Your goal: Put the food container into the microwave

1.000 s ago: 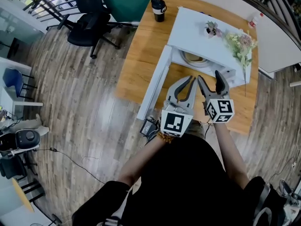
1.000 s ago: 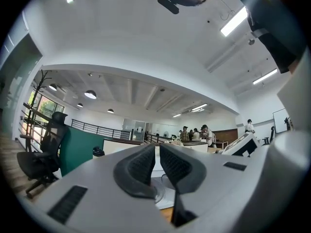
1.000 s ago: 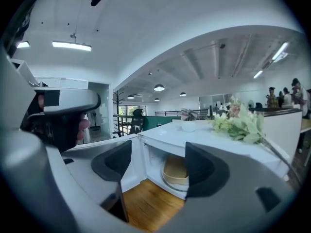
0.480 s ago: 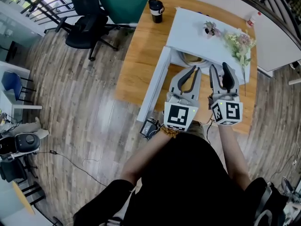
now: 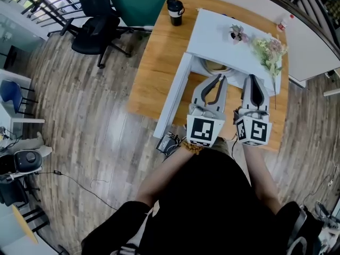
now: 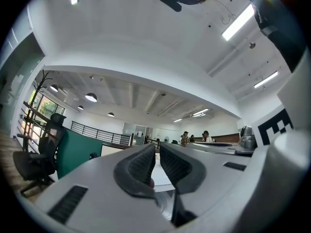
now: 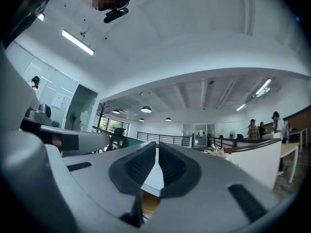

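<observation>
Both tools are empty: left gripper with jaws together, right gripper with jaws just closed, side by side, facing the open microwave.

Left claw shut — right claw just-shut

White box microwave on wooden tabletop, its door open to the left. Round beige food container inside. Black lidded mug behind-left. Dried flower bunch on microwave's right.
</observation>
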